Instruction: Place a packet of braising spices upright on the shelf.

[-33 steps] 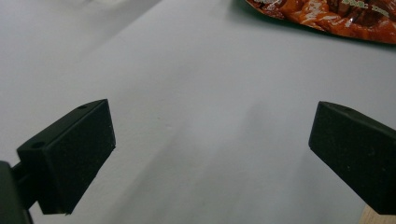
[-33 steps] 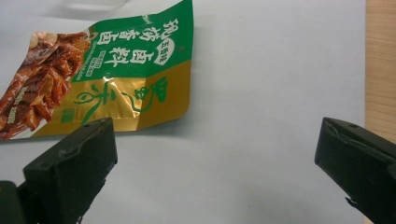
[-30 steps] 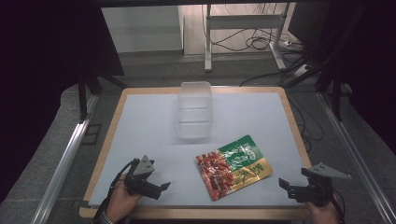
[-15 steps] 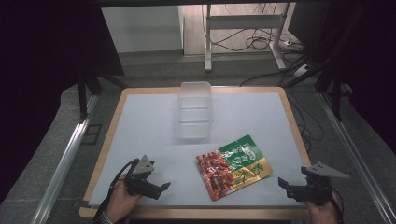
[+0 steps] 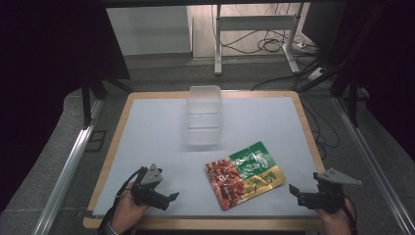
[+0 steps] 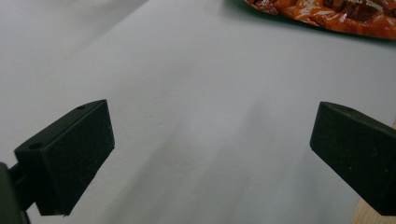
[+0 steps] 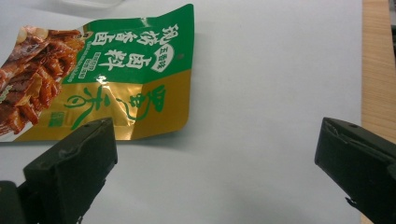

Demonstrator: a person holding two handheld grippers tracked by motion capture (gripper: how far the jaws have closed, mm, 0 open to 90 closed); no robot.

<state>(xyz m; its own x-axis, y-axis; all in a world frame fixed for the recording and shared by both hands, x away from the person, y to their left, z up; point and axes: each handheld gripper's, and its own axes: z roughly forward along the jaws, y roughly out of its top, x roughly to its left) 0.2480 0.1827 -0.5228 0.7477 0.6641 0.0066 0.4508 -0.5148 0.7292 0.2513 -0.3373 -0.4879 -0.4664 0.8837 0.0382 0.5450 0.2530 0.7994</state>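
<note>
Snack pouch (image 5: 244,174) lies flat on the tabletop (image 5: 156,127), near the front edge, right of centre, turned askew with its gold end toward the front right corner. Clear plastic container (image 5: 203,121) stands open behind it, toward the back edge at centre, well apart from the pouch.

Your right gripper (image 5: 300,192) sits at the front right corner, jaws spread wide, nothing between them. In the right gripper view the gold corner of the pouch (image 7: 107,79) lies just ahead of the left jaw, off the centre line. Your left gripper (image 5: 169,198) is low near the front edge, left of the pouch, jaws also wide apart and empty, tips pointing right; your hand (image 5: 128,210) wraps it from behind. In the left gripper view the red end of the pouch (image 6: 322,14) is at the top edge, well ahead.

Risks, as judged:
- Pouch is flat and glossy. A lower jaw likely skids over the film or shoves the pouch along the sheet instead of getting under it.
- Pinching one corner could let the pouch droop and swing, then catch the container rim.
- Right gripper is off-line; closing from there would likely miss.
</note>
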